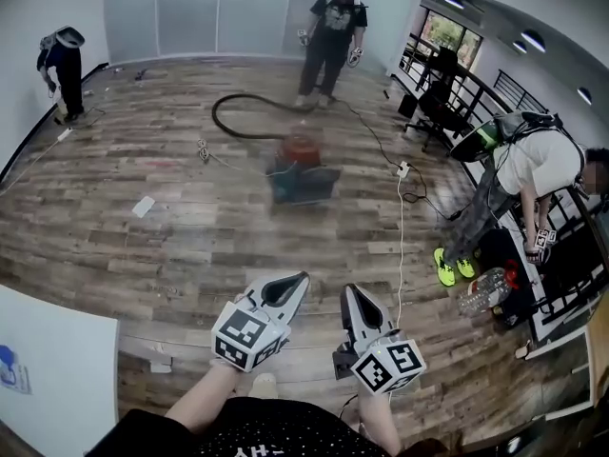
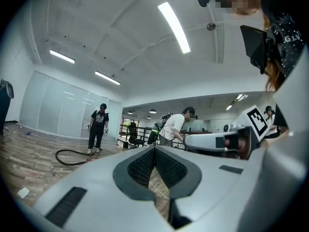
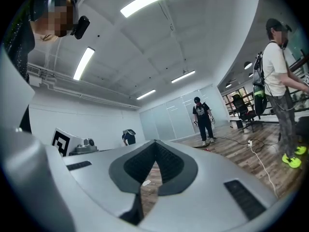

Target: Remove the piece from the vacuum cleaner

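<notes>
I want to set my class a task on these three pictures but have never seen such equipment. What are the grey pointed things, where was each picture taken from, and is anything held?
No robot here: a person holds a two-jaw claw in each hand. The downward-looking picture comes from a camera on that person's head and shows the left claw and right claw. The other two come from cameras riding on each claw. Both claws are shut and empty. Ahead on the wooden floor stands the vacuum cleaner with a black hose, well apart from both.
</notes>
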`<state>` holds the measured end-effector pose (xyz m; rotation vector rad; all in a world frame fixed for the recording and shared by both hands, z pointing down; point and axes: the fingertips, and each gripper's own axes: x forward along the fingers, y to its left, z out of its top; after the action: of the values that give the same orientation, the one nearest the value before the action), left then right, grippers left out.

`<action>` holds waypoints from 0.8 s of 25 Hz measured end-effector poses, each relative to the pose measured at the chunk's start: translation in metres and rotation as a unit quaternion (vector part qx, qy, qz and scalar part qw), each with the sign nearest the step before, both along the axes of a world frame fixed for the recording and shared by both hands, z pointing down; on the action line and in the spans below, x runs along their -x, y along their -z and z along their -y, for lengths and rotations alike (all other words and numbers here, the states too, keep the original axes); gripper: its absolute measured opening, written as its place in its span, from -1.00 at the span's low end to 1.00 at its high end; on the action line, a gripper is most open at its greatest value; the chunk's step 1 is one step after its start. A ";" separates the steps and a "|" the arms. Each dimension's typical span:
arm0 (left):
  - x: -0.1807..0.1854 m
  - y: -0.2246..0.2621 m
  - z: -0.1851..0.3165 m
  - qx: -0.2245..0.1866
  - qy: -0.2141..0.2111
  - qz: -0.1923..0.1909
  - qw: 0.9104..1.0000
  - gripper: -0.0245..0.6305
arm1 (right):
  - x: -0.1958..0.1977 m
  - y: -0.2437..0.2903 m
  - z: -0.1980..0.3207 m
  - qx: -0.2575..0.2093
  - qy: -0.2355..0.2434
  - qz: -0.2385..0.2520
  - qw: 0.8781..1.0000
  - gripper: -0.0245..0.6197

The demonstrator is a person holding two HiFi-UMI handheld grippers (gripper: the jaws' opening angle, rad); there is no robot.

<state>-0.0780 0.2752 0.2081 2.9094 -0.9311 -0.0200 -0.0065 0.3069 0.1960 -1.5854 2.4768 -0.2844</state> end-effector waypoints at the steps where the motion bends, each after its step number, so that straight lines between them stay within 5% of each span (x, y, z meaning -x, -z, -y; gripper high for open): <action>1: -0.001 -0.002 0.009 0.001 -0.001 0.001 1.000 -0.90 | -0.001 -0.002 0.010 0.001 -0.003 0.001 1.000 -0.89; 13: -0.016 -0.024 0.090 0.030 -0.003 0.015 0.999 -0.90 | -0.030 -0.022 0.101 0.026 -0.017 0.018 0.999 -0.89; 20: -0.038 -0.035 0.192 0.052 0.019 0.014 0.998 -0.90 | -0.055 -0.028 0.203 0.034 -0.004 0.019 0.999 -0.89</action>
<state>-0.0405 0.0837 0.2436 2.8039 -0.9608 0.0638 0.0488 0.1041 0.2235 -1.6004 2.4562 -0.3983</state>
